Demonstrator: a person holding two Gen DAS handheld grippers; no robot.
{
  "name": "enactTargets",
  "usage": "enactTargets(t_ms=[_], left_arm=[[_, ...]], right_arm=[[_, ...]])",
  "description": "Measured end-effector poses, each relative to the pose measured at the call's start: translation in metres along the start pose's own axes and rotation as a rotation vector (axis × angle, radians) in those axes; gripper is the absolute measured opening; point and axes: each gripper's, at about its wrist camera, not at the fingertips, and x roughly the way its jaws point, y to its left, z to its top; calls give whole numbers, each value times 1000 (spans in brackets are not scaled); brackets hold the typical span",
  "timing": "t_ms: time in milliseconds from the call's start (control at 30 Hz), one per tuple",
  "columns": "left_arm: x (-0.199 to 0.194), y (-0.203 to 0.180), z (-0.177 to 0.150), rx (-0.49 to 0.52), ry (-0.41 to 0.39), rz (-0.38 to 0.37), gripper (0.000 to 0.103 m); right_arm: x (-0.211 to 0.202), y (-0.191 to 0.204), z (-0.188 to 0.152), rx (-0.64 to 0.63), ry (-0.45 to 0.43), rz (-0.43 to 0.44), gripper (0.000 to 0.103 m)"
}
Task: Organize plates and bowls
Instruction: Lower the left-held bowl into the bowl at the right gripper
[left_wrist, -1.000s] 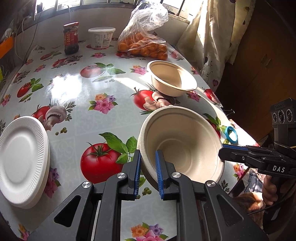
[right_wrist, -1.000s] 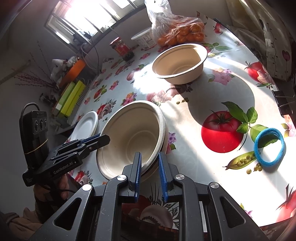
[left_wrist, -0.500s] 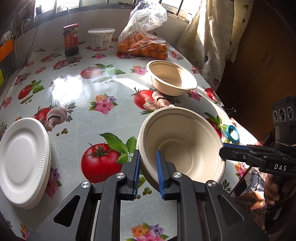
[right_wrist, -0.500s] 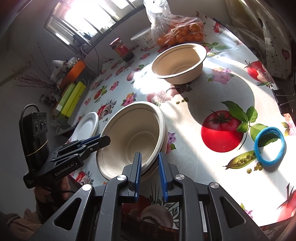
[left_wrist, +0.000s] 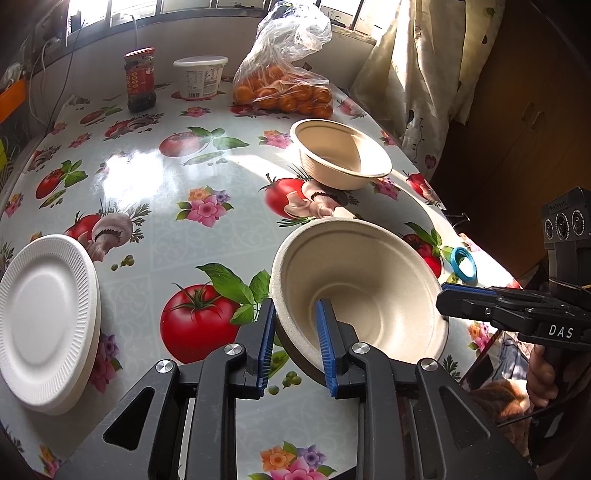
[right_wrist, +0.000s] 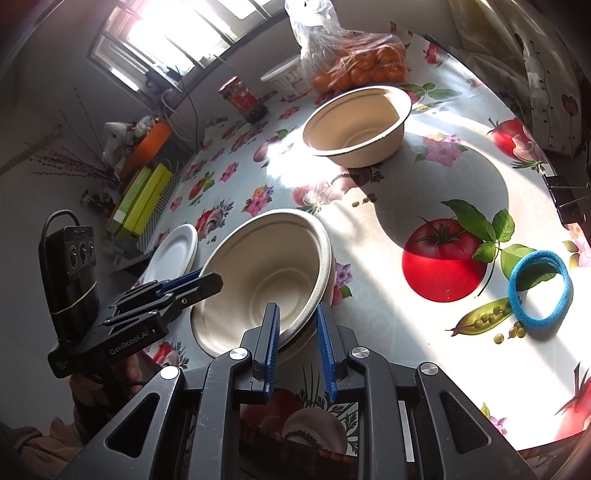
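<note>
The left gripper (left_wrist: 295, 341) has just opened – its jaws now straddle the tilted beige paper bowl's (left_wrist: 364, 291) rim loosely at the table's (left_wrist: 155, 192) near edge; the right gripper's (right_wrist: 298, 341) jaws have parted too – apparently a release.

both tongs (left_wrist: 294, 341) slightly wider apart

The labels on the dark glass jar with the red wrapper (left_wrist: 139, 79) and the white plastic tub (left_wrist: 200, 76) are way too small to read. The white foam plate stack (left_wrist: 44, 321) gets clipped by the left edge. Whatever's inside the crinkly clear bag of orange fruit (left_wrist: 284, 92) is blurry through the plastic.
</note>
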Motion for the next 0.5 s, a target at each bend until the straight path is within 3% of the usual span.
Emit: enactTargets(t_ms=[367, 500], left_arm=[[0, -1, -1, 10, -1, 4, 24], [-1, 0, -1, 9, -2, -7, 30]], right_arm=[[1, 0, 1, 1, 1, 1, 24], [1, -1, 1, 0, 1, 4, 25]])
